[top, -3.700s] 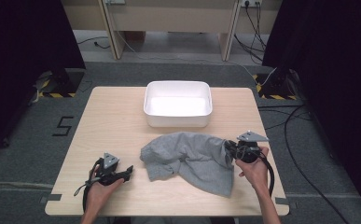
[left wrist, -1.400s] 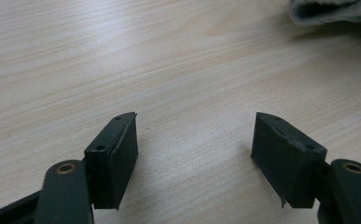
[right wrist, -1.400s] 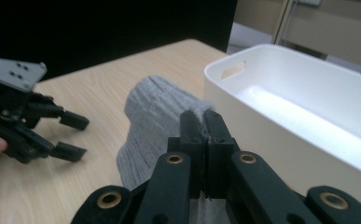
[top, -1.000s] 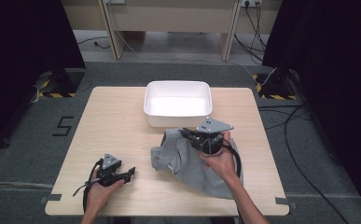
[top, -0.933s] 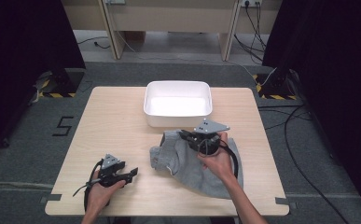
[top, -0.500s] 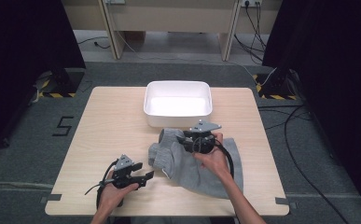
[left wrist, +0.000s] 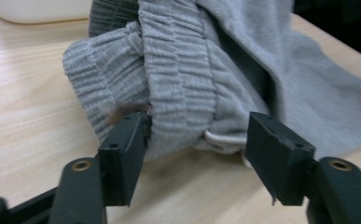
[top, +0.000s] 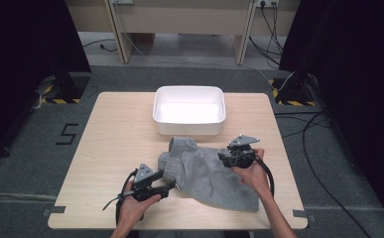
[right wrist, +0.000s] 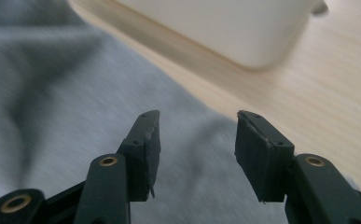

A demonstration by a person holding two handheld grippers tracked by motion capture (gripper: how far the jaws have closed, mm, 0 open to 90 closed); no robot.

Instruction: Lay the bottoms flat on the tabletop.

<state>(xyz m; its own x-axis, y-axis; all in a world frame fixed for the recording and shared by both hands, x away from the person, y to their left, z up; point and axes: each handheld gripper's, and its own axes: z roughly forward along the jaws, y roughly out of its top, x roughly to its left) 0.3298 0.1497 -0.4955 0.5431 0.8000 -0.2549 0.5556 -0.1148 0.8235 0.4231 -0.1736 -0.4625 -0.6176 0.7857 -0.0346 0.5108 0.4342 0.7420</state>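
Note:
A grey ribbed-cuff garment (top: 210,177) lies crumpled on the wooden table (top: 115,134), in front of a white bin (top: 155,111). My left gripper (top: 171,184) is at the garment's left end. In the left gripper view (left wrist: 194,135) its jaws straddle the ribbed fold (left wrist: 178,93). They have just closed a little; one pad touches the fabric, the other stands apart. My right gripper (top: 224,156) hovers over the garment's upper right edge. Its jaws (right wrist: 194,126) have just been opening, with nothing between them and smooth grey cloth (right wrist: 75,93) below.
The bin (right wrist: 225,28) is empty and stands just beyond the garment. Bare wood stretches left of the garment and along the table's right side. Cables trail from both grippers toward the person's forearms at the front edge.
The right gripper folded the garment's right edge toward the middle, let it go and drew back down and right. The left gripper slid right to the ribbed fold.

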